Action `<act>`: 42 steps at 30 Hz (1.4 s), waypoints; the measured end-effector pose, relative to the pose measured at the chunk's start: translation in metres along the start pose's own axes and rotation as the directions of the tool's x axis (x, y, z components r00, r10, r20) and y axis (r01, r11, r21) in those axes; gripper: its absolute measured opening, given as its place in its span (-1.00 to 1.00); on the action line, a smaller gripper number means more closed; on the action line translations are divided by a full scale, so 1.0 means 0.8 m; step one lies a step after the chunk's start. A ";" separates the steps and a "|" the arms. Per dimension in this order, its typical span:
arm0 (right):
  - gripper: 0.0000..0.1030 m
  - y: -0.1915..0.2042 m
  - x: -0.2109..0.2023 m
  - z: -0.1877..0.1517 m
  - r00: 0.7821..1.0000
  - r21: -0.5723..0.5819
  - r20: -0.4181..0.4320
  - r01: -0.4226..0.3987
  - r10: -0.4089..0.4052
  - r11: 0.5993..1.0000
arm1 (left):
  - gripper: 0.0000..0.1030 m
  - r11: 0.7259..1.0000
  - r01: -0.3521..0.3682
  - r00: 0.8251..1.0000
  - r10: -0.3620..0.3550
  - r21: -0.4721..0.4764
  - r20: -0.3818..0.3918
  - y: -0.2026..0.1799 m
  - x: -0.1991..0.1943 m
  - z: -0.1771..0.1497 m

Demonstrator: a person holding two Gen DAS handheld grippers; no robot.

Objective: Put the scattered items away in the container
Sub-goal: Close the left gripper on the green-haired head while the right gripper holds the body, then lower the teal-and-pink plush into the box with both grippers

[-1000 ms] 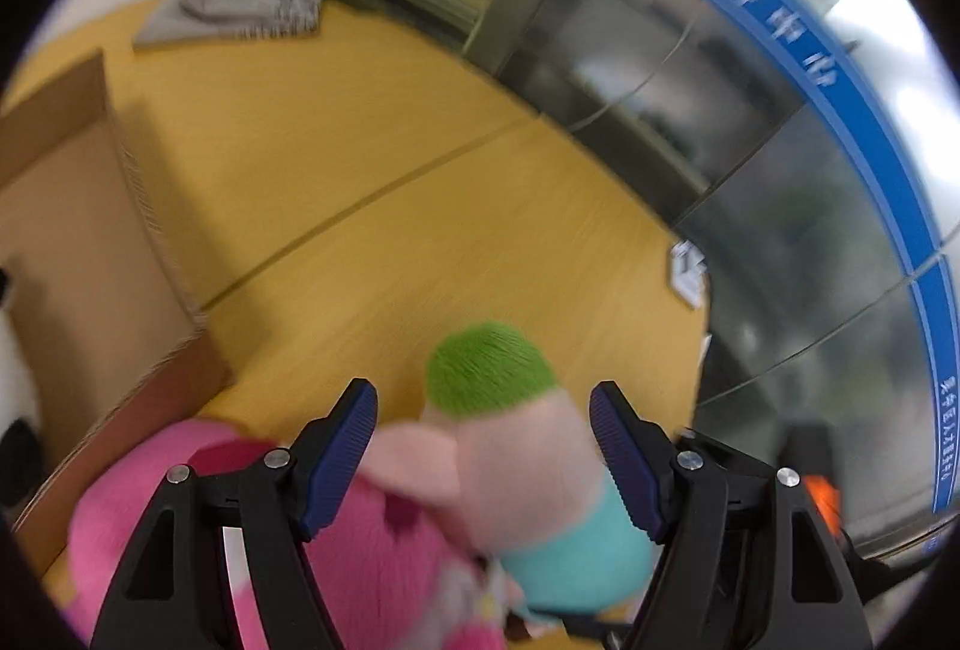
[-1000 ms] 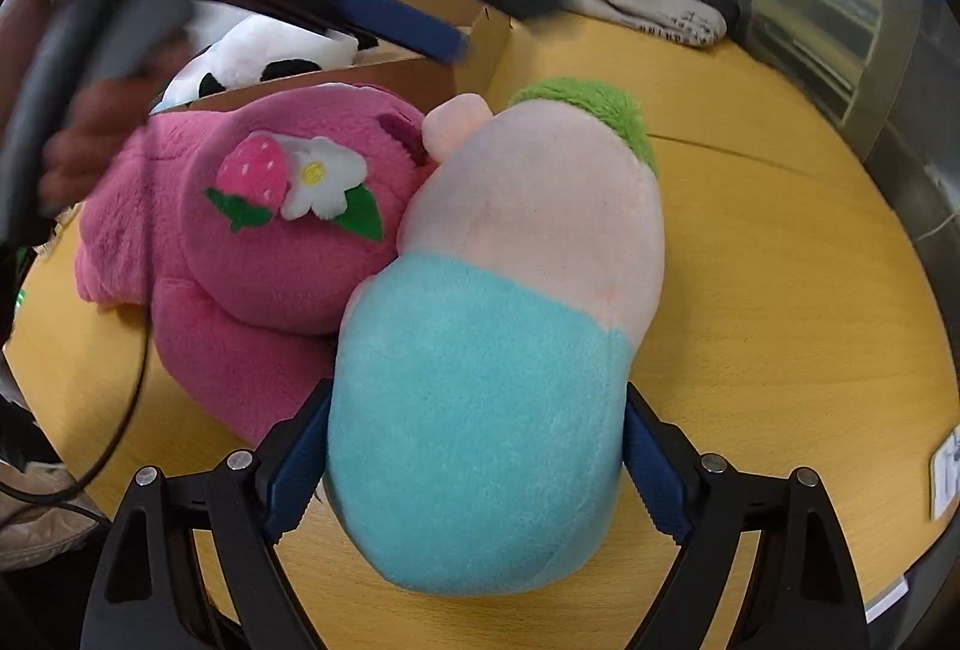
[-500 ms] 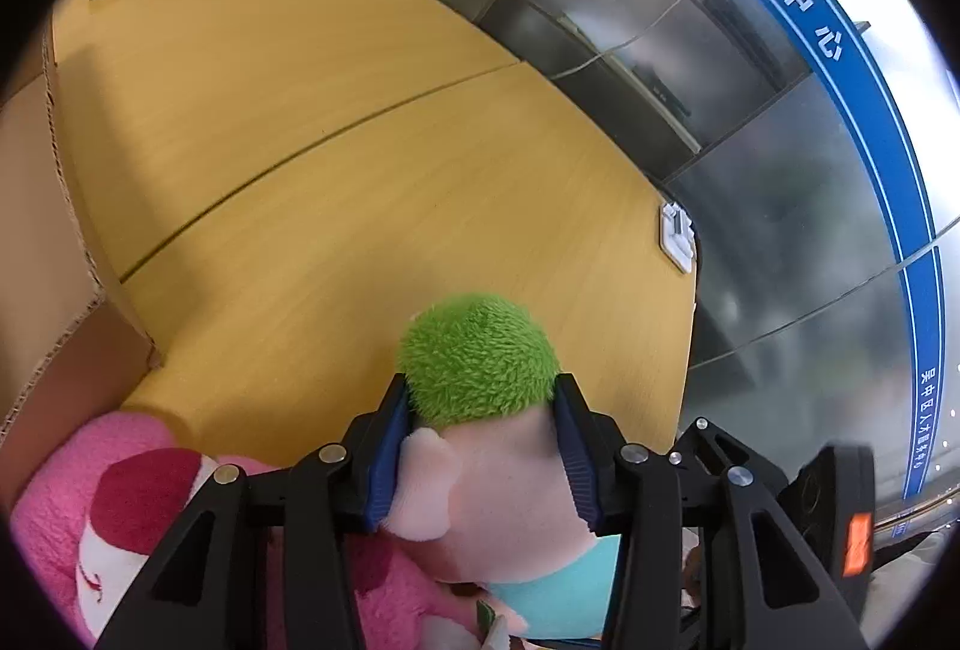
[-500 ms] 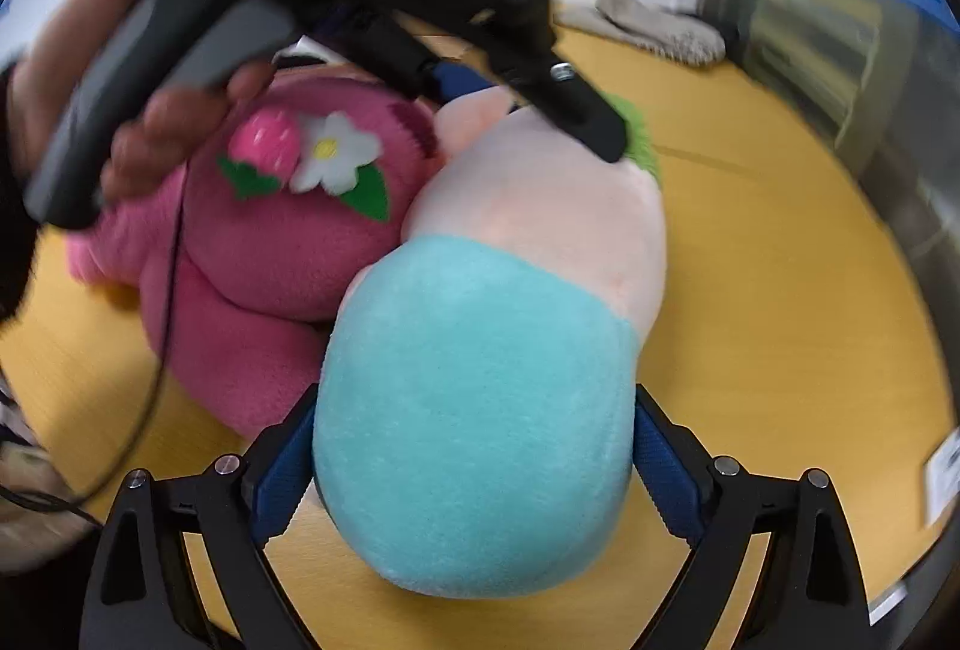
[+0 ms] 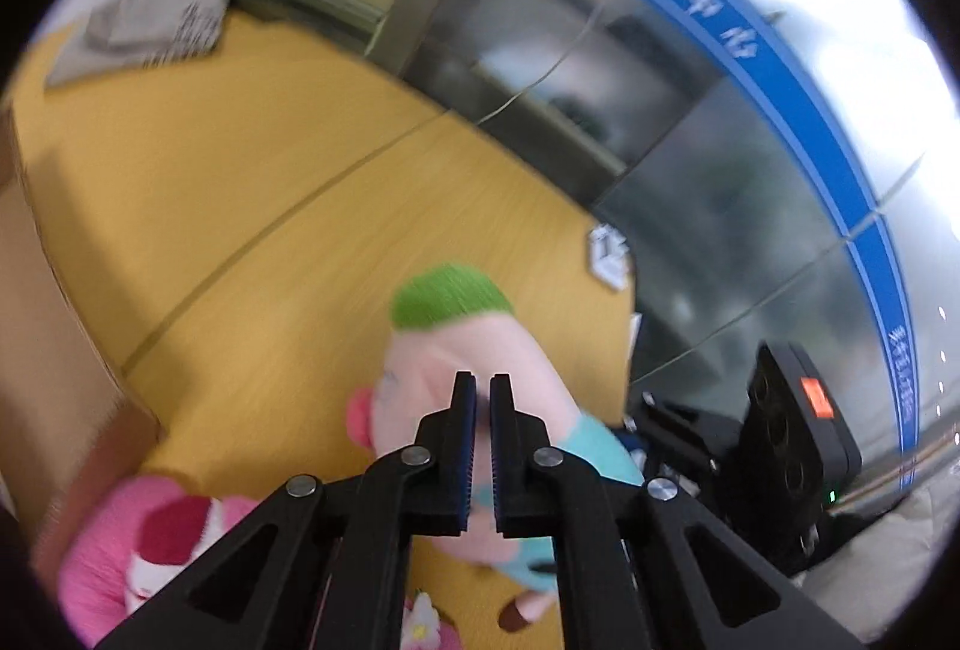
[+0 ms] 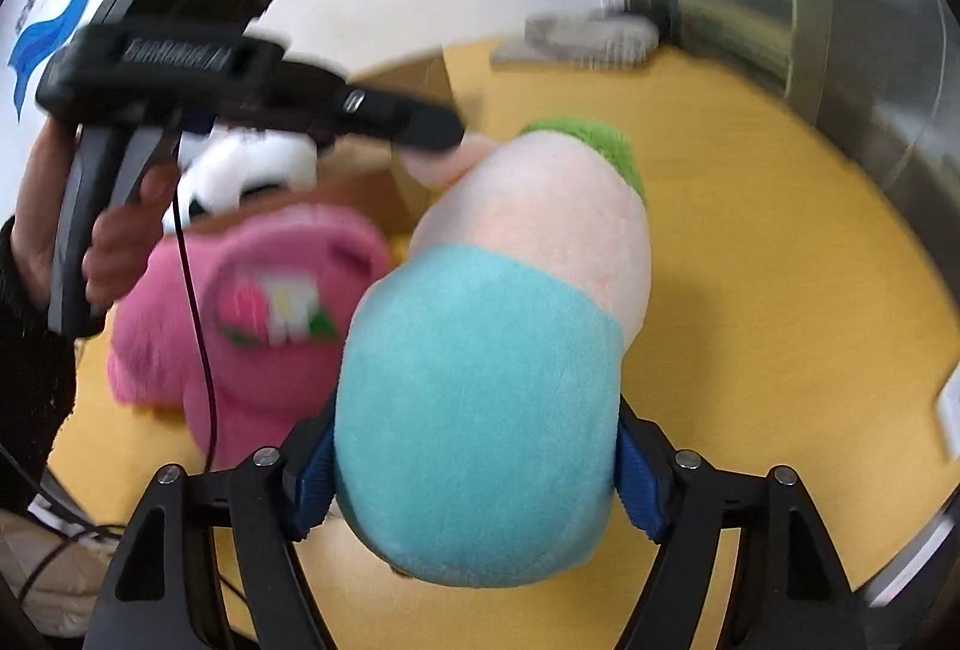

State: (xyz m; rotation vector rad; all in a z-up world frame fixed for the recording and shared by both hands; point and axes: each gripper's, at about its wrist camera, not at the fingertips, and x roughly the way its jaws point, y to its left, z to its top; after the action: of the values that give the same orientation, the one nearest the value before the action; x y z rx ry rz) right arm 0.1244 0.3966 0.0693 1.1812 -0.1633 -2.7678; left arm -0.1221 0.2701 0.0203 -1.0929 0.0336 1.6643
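Observation:
A plush pig point(image 6: 510, 326) with a green tuft, pale pink head and teal body is held between the blue pads of my right gripper point(image 6: 474, 476), lifted off the yellow table point(image 6: 780, 260). In the left wrist view the pig point(image 5: 456, 350) lies below my left gripper point(image 5: 483, 386), whose jaws are shut together and empty, above the pig's head. That gripper shows in the right wrist view point(image 6: 444, 134), near the pig's ear. A pink plush bear point(image 6: 264, 302) with a strawberry-and-flower patch lies beside the pig. The cardboard box point(image 5: 54, 350) stands at the left.
A black-and-white panda plush point(image 6: 240, 170) sits in the box behind the bear. A folded grey cloth point(image 5: 150, 26) lies at the table's far edge. A white tag point(image 5: 609, 254) lies near the table's right edge, by glass cabinets point(image 5: 600, 80).
My left gripper has let go of the pig's head, risen above it and shut empty. My right gripper has closed tighter on the teal body and lifted the pig.

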 end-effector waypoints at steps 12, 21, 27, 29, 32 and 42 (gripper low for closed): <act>0.51 0.147 0.014 0.157 0.982 -0.370 0.176 -0.002 0.072 0.929 | 0.50 0.990 -0.096 0.955 0.120 -0.101 0.272 0.110 -0.192 0.067; 0.51 0.232 0.166 0.223 0.997 -0.511 0.064 -0.009 0.049 0.860 | 0.47 0.952 -0.214 0.965 0.241 -0.221 0.104 0.268 -0.178 0.084; 0.50 0.223 0.240 0.200 0.999 -0.510 -0.045 -0.010 -0.015 0.860 | 0.34 0.944 -0.206 0.979 0.201 -0.259 -0.045 0.330 -0.106 0.066; 0.50 0.219 0.251 0.192 0.997 -0.514 -0.073 -0.014 -0.028 0.858 | 0.26 0.942 -0.219 0.975 0.202 -0.256 -0.091 0.336 -0.091 0.061; 0.50 0.219 0.268 0.176 0.994 -0.536 -0.091 0.009 -0.068 0.844 | 0.21 0.936 -0.252 0.963 0.217 -0.246 -0.162 0.340 -0.072 0.055; 0.76 0.211 0.278 0.159 0.978 -0.519 -0.134 0.069 -0.161 0.852 | 0.19 0.906 -0.378 0.902 0.314 -0.190 -0.296 0.341 -0.032 0.058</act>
State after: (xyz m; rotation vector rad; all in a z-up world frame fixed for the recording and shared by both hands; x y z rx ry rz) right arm -0.1077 0.2012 0.0237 1.2908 0.6457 -2.5287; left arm -0.3635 0.1640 -0.0672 -1.5626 0.2110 1.8654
